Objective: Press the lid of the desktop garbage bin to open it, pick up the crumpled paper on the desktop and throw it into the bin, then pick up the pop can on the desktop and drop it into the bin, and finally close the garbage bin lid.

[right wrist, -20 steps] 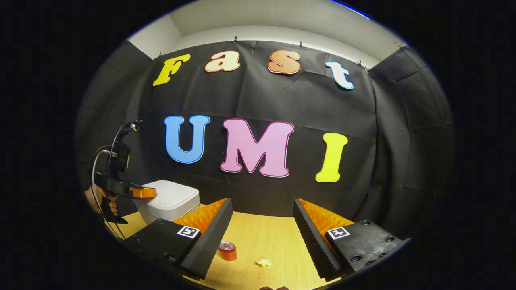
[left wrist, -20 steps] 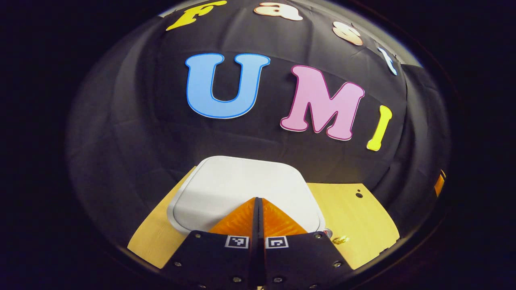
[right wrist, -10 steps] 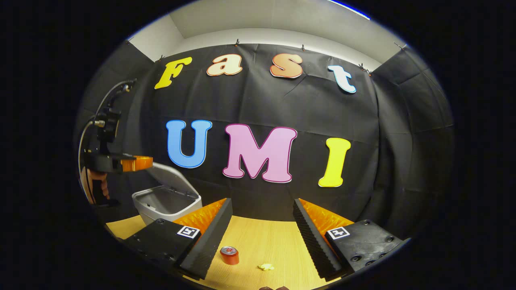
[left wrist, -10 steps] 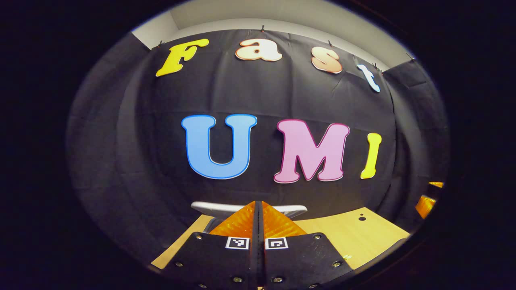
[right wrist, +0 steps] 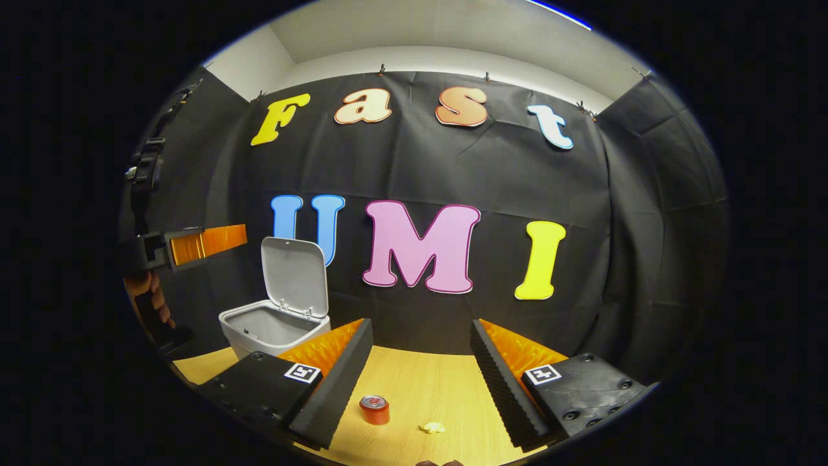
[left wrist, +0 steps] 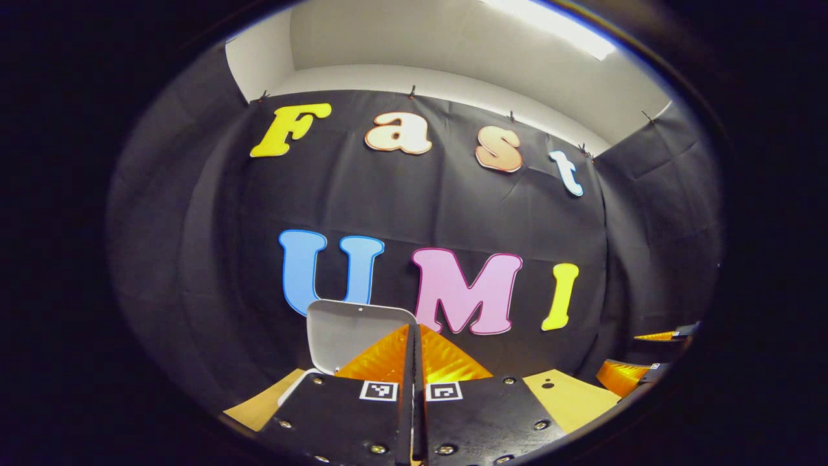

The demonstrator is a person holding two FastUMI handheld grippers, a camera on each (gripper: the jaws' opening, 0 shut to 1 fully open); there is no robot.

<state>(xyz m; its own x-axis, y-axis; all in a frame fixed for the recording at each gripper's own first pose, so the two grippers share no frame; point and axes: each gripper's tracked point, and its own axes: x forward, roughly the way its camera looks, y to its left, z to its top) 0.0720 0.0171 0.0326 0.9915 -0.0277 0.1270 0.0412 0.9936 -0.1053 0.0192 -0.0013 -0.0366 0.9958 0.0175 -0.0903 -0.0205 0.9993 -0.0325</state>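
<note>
The white garbage bin stands at the back left of the wooden desk, its lid swung upright. In the left gripper view the lid rises just beyond my left gripper, whose fingers are pressed together with nothing held. The right gripper view shows the left gripper hovering above and left of the bin, held by a hand. My right gripper is open over the desk. A red pop can and a small crumpled paper lie between its fingers, nearer the camera.
Black cloth walls close in the desk at the back and right. Bare desk surface stretches to the right of the bin, with a small dark hole in it. The right gripper's fingers peek in at the right edge of the left gripper view.
The bin lid has sprung from closed to fully upright. My left gripper, still shut, has risen off the lid to well above the bin. The right gripper has barely moved.
</note>
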